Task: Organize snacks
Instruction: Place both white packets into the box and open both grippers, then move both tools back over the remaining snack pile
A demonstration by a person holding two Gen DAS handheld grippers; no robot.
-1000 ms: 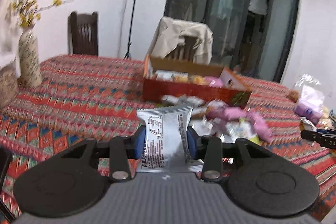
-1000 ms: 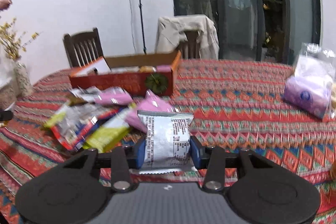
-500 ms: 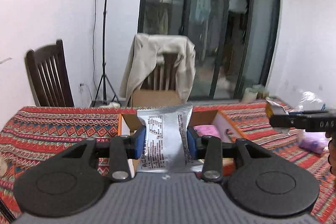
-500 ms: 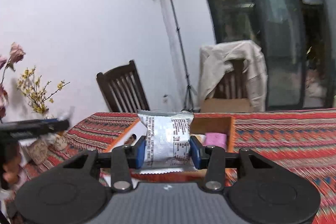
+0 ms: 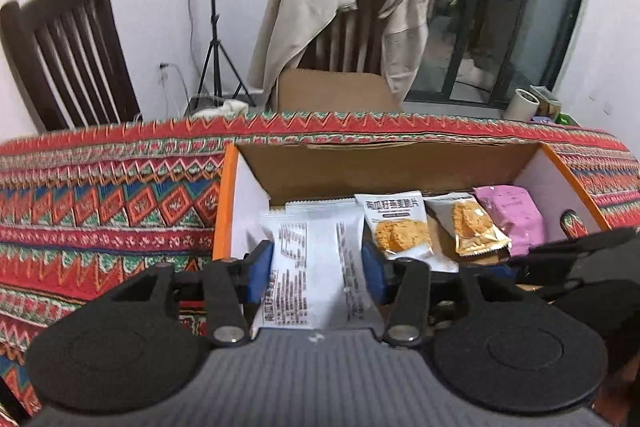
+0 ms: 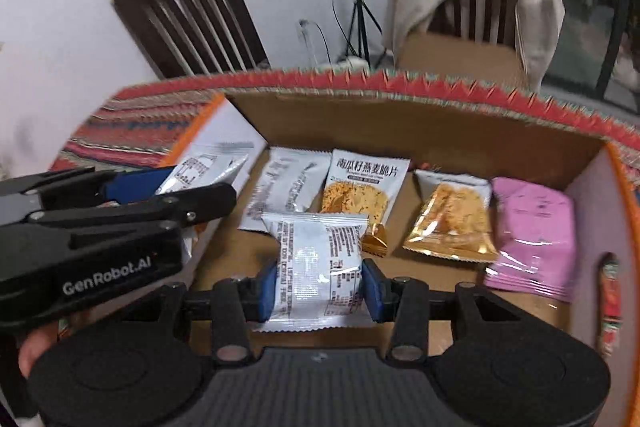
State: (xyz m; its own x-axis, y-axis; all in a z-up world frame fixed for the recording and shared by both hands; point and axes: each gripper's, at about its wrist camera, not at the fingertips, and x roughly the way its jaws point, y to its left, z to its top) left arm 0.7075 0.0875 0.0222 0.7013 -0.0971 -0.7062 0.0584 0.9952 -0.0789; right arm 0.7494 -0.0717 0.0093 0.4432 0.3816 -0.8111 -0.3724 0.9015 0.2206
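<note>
My left gripper (image 5: 318, 273) is shut on a silver snack packet (image 5: 316, 267) and holds it over the left end of the open orange cardboard box (image 5: 224, 195). My right gripper (image 6: 318, 285) is shut on another silver snack packet (image 6: 318, 267) over the box's middle (image 6: 400, 123). Inside the box lie a silver packet (image 6: 288, 187), two oat-crisp packets (image 6: 366, 187) (image 6: 452, 223) and a pink packet (image 6: 532, 239). The left gripper also shows in the right wrist view (image 6: 168, 187), at the box's left wall.
The box sits on a red patterned tablecloth (image 5: 100, 211). Behind the table stand a dark wooden chair (image 5: 68, 55), a chair draped with a beige jacket (image 5: 344, 11) and a light-stand tripod (image 5: 216, 39).
Both grippers have moved from above the loose snack pile up and forward to over the box, each still holding its silver packet. The views now look down into the box.
</note>
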